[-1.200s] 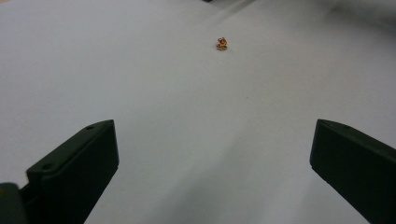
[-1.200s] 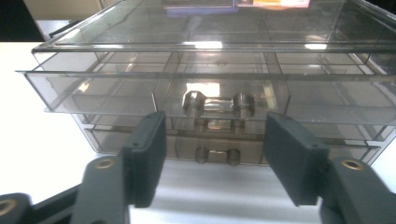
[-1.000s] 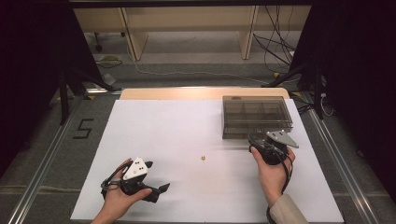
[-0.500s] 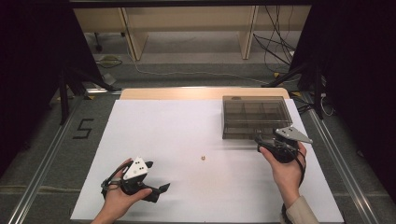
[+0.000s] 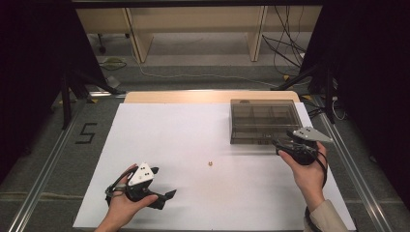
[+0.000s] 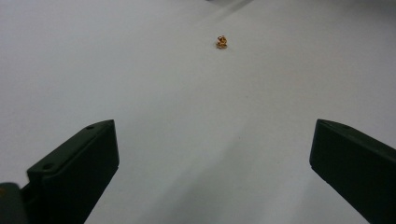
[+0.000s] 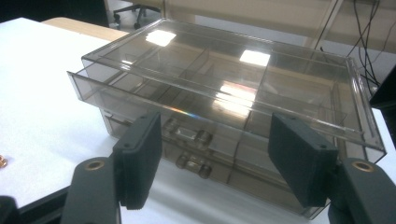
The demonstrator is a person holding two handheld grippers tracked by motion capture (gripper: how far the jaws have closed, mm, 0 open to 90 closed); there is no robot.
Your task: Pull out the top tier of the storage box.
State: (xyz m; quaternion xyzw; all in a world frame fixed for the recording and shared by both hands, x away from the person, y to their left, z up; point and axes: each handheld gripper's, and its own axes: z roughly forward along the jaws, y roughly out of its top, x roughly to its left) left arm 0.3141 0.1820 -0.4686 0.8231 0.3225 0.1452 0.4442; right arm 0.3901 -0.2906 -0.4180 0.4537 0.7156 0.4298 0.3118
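Smoky plastic drawer box [image 7: 224,107] faces right gripper [image 7: 215,154], jaws narrowing, empty; left gripper [image 6: 210,163] wide, empty.

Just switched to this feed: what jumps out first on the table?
A smoky clear drawer box sits at the far right of the white table, its top drawer slightly pulled out. The right tool hovers at its front, jaws apart with nothing between them, having just been closing. A tiny gold piece lies alone mid-table, ahead of the open left tool.
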